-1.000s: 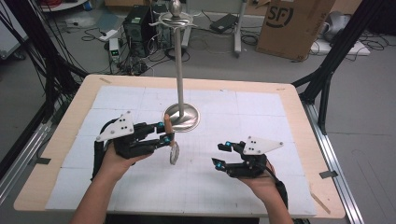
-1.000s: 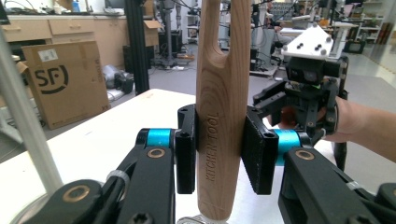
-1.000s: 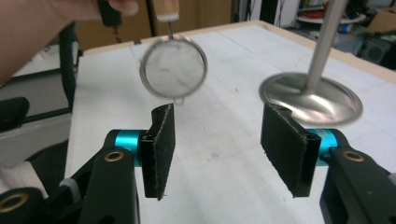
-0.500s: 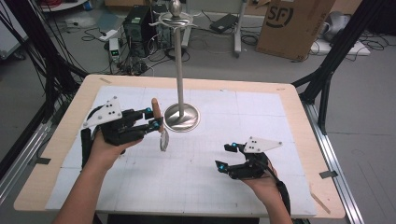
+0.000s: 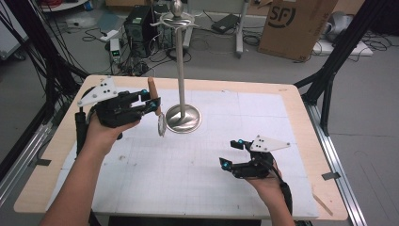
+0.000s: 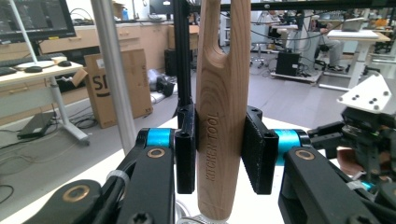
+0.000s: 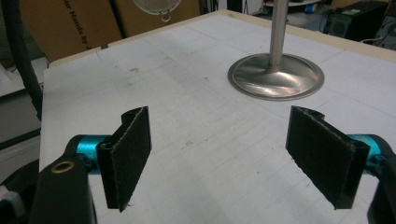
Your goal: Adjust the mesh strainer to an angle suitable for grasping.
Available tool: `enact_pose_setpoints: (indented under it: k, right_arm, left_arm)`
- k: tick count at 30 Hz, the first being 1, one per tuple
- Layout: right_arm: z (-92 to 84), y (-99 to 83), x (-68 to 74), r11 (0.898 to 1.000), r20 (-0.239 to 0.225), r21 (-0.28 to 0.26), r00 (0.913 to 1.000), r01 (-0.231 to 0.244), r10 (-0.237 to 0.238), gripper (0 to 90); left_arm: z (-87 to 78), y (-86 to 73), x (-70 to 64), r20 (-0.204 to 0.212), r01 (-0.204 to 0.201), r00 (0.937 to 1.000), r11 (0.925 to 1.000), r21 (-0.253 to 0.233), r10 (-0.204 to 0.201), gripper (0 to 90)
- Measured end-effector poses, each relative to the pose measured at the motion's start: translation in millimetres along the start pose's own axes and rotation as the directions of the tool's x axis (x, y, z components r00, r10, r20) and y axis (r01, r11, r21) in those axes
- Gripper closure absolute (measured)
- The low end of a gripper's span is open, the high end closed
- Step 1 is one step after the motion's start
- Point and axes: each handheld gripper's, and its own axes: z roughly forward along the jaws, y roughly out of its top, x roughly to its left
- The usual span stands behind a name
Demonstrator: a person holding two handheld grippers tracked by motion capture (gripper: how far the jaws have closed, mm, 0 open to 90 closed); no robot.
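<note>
Between left jaws: wooden handle [image 6: 219,126] of strainer [image 5: 161,124], gripped upright, mesh hanging below.
Right jaws: right gripper [image 7: 229,156] spread open, nothing between, bare worktop [image 5: 188,183] ahead.
Stand [image 5: 182,117]: just beside strainer.
Change: left gripper [image 5: 151,104] lifted strainer off worktop; right jaws have just widened.

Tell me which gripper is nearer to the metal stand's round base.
Left. The left gripper, shut on the wooden-handled strainer, sits just left of the stand base. The right gripper, whose jaws have just been opening with nothing between them, is farther off, nearer the person and to the right.
</note>
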Motion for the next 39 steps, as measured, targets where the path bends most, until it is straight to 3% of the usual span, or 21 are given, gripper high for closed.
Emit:
enact_pose_setpoints:
  k: [12,21,30,39]
  right_arm:
    - [-5.5,1.4,-2.0,1.000,0.000,-0.022,1.0000,0.002,-0.002,21.5]
    - [-8.9,2.0,-2.6,1.000,-0.002,-0.031,1.0000,-0.001,0.001,21.5]
    - [-11.6,2.2,-3.8,0.999,0.003,-0.042,1.0000,-0.003,0.003,21.5]
    - [-13.3,2.0,-3.4,0.999,0.003,-0.045,1.0000,-0.006,0.006,21.5]
  left_arm:
    - [5.2,34.5,21.0,-0.037,-0.012,0.9992,0.9999,0.002,0.013,68.9]
    - [10.1,56.5,39.0,-0.029,-0.031,0.9991,0.9995,0.008,0.031,68.9]
    - [13.7,68.5,60.5,-0.051,-0.040,0.9979,0.9991,0.015,0.040,68.9]
    - [25.7,77.4,76.2,-0.073,-0.032,0.9966,0.9976,0.061,0.036,68.9]
